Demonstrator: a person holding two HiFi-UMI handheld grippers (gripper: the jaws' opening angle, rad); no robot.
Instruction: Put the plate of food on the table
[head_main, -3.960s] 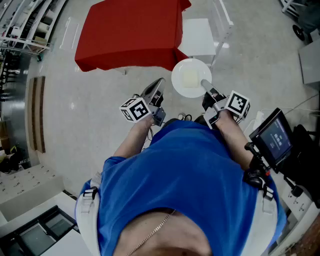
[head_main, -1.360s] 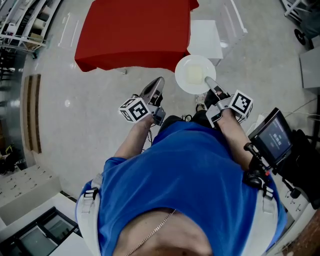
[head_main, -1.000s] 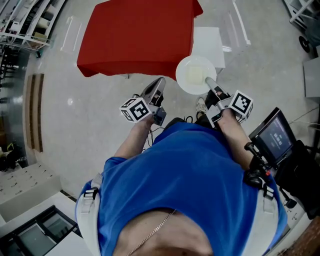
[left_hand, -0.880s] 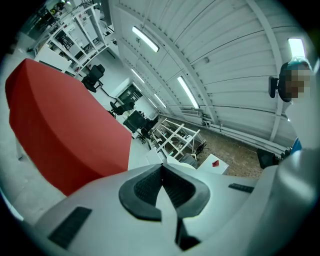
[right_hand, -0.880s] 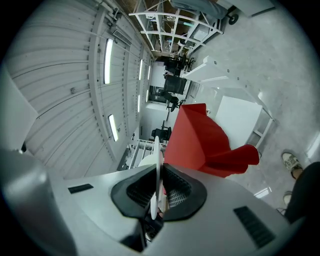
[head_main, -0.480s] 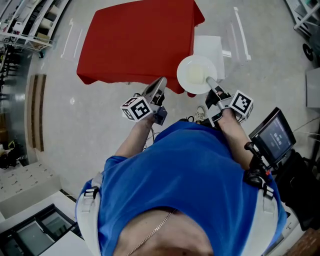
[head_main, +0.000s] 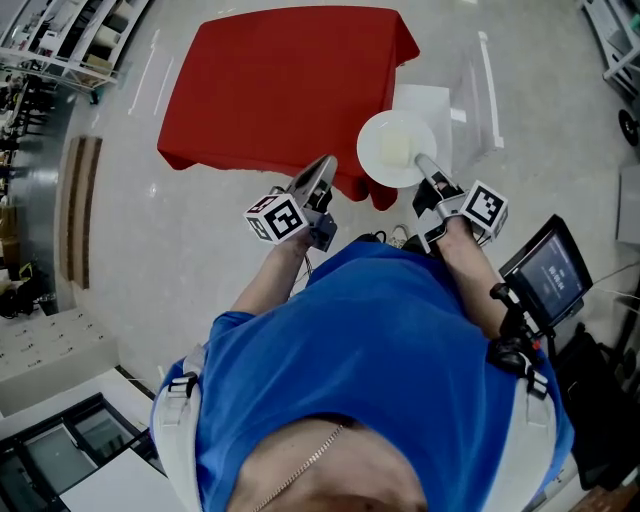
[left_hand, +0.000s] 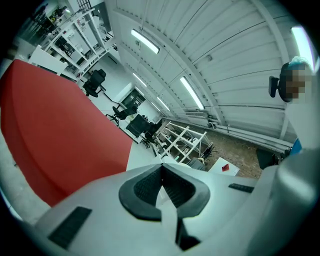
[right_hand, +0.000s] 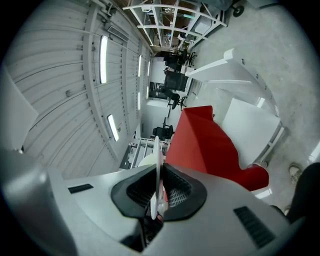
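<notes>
A white plate (head_main: 397, 148) carries a pale square of food (head_main: 394, 150). It hangs level over the near right corner of the red-clothed table (head_main: 280, 90). My right gripper (head_main: 421, 161) is shut on the plate's near rim. In the right gripper view the plate (right_hand: 157, 150) shows edge-on, pinched between the two dark pads, with the red cloth (right_hand: 205, 145) beyond it. My left gripper (head_main: 325, 166) is held at the table's near edge, shut with nothing in it. In the left gripper view its pads (left_hand: 147, 187) meet, and the red table (left_hand: 55, 130) fills the left.
A white seat (head_main: 425, 100) with a clear frame stands just right of the table. On a stand at the right is a small screen (head_main: 548, 278). Metal shelves (head_main: 60, 40) line the far left, and grey floor lies all round.
The red table has come nearer in the head view. The plate, earlier over the floor and the white seat, now overlaps the cloth's near right corner. Both grippers keep their pose.
</notes>
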